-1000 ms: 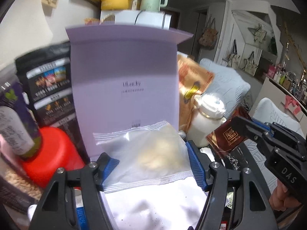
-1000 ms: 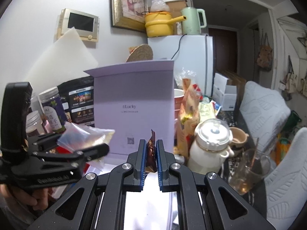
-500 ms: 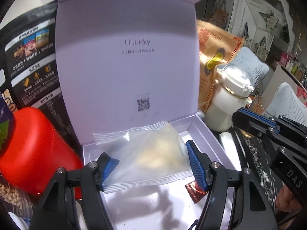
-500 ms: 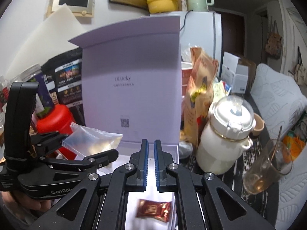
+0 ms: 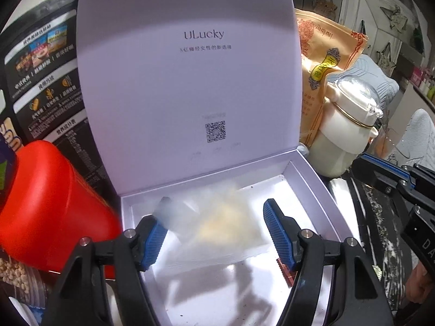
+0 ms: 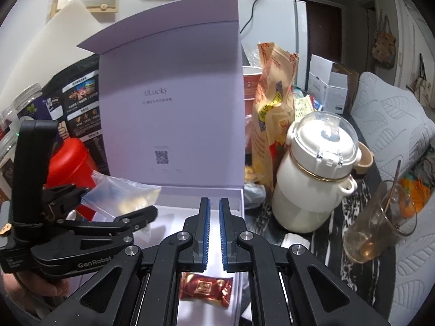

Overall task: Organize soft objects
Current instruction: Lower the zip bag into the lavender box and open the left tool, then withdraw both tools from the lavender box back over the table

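The clear plastic packet (image 5: 217, 222) reads as a blur in the left wrist view — its edges smear into the white floor of the box (image 5: 312, 174), and only a pale yellowish lump inside it can be made out. It sits between the blue ribbed pads of the left gripper (image 5: 214, 231), whose jaws are opening; the right pad stands clear of it, while whether the left pad touches the packet's corner cannot be told. From the right wrist view the same packet pokes out past the left gripper's black fingers, crinkled and translucent, above the box's near-left part. The box is stiff lilac card, its lid (image 5: 187, 81) standing upright with "ULucky" and a small square code printed inside. On the box floor lies a small foil candy (image 6: 206, 286), dark red and glossy with twisted ends — the right gripper's frame cuts off its edges in one view, and in the other only a corner peeks out under the left gripper's right finger. The right gripper (image 6: 214, 231) has its jaws drawn together with a narrow slit between the pads and nothing in it. Beside the box stand a smooth red plastic container (image 5: 54, 206), a cream lidded pot (image 6: 315, 179) and a glass cup (image 6: 380, 222) on the cluttered desk. A hand (image 6: 32, 282) is half hidden beneath the left gripper's handle.
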